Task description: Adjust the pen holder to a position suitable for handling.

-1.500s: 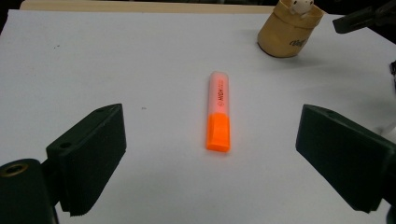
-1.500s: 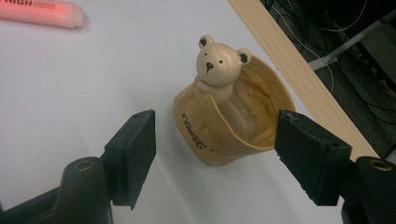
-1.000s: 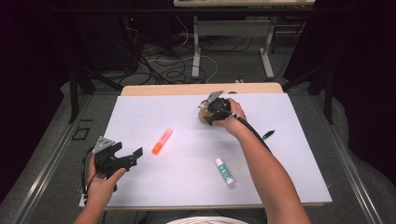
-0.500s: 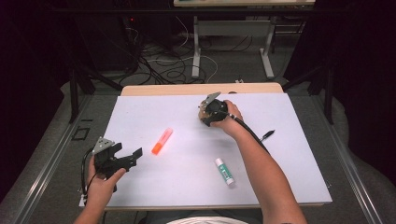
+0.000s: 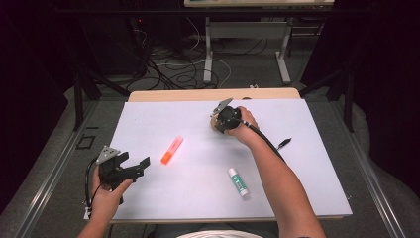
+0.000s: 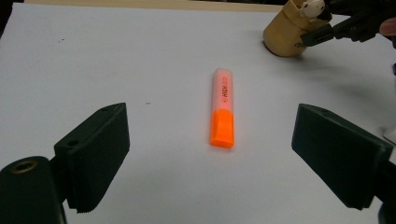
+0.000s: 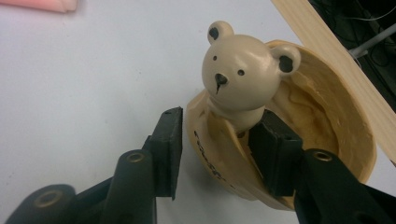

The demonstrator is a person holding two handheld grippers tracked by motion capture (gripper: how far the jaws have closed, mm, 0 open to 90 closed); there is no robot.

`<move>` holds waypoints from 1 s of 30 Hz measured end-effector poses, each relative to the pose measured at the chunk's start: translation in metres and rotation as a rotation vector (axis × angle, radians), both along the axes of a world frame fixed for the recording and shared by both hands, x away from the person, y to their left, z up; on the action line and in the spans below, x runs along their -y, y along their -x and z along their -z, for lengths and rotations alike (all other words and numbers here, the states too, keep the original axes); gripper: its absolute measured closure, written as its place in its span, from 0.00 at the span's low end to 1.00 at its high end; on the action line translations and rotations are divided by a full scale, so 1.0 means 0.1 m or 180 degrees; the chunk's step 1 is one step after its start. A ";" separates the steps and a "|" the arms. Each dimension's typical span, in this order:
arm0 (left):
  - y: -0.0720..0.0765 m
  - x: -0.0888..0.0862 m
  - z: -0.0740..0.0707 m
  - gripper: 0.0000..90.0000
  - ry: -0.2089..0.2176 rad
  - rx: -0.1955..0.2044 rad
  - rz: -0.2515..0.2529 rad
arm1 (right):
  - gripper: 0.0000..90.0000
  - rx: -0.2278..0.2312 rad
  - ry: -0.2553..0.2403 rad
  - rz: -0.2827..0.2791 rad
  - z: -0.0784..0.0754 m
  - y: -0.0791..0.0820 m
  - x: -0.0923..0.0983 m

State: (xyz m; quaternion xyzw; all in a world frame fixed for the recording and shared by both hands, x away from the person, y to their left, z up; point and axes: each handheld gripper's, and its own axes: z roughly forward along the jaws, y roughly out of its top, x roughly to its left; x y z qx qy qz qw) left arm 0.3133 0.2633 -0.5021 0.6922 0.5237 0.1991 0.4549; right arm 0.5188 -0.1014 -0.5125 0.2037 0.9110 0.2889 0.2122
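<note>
The right gripper (image 7: 215, 154) is up at the far side of the white table (image 5: 307, 188), close to the wooden strip (image 5: 213, 94) along its back edge, and it is set around the rim of a small wooden holder (image 7: 327, 121) with a bear figure (image 7: 238, 65) standing at its front. One jaw is outside the cup's wall and the other reaches inside, next to the bear's neck, so the wall sits between them, which to my eye is how you would take such a cup by its edge rather than round its whole body. The jaws are only partly apart; the inner one looks to be against the wood, while a thin gap shows between the outer one and the wall, so I would not call it a grip yet. The left gripper (image 6: 210, 163) hangs back at the near left corner of the table with its jaws spread wide and holding nothing. It is aimed straight at an orange highlighter (image 6: 222, 114) lying capped and flat on the surface ahead of it, well apart from the jaws, as if lined up for a later pick. A glue stick (image 5: 237, 181) with a green label lies nearer the person, under the right forearm (image 5: 277, 168), untouched, and a small dark clip (image 5: 284, 143) rests off to the right.
</note>
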 end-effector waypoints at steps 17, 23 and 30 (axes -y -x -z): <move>0.00 -0.01 0.01 0.14 -0.0014 -0.0044 0.0015 | 0.78 0.0034 0.0100 -0.0085 -0.04 0.02 0.01; 0.00 0.00 0.01 0.14 -0.0009 -0.0043 0.0005 | 0.79 0.0037 0.0144 -0.0152 -0.04 0.03 0.02; -0.01 -0.01 0.02 0.14 -0.0011 -0.0053 0.0005 | 0.79 0.0067 0.0162 -0.0187 -0.05 0.04 0.01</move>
